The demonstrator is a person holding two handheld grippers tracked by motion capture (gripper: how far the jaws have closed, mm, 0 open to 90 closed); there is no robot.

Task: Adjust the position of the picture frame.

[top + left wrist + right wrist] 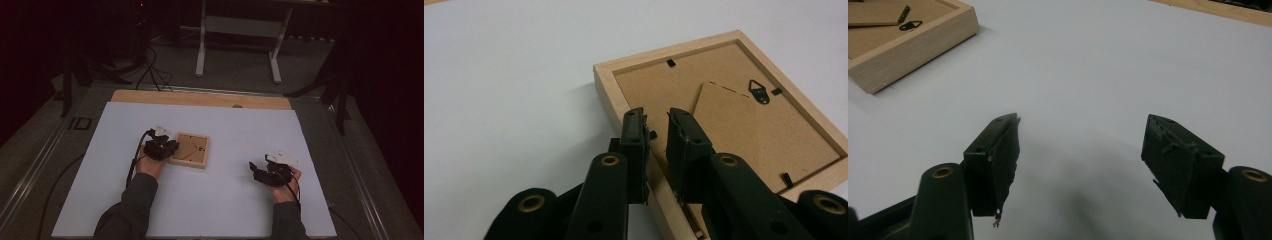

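A light wooden picture frame (190, 150) lies face down on the white board (235, 200), its brown backing (734, 125) and black hanger (759, 93) facing up. My left gripper (172, 146) reaches over the frame's left rail. In the left gripper view its jaws (656, 117) stand a narrow gap apart, straddling a small black backing clip (653, 135) without pressing on it. My right gripper (255, 170) rests on the board to the right of the frame; its jaws (1083, 125) are wide apart with nothing between them. A corner of the frame (913, 47) shows at the upper left of the right gripper view.
A strip of bare wooden tabletop (200, 98) runs along the board's far edge. Behind the table stand a white stand's legs (237, 45) and dark tripod legs with cables (150, 70) on the floor. Metal rails (45, 150) flank the table.
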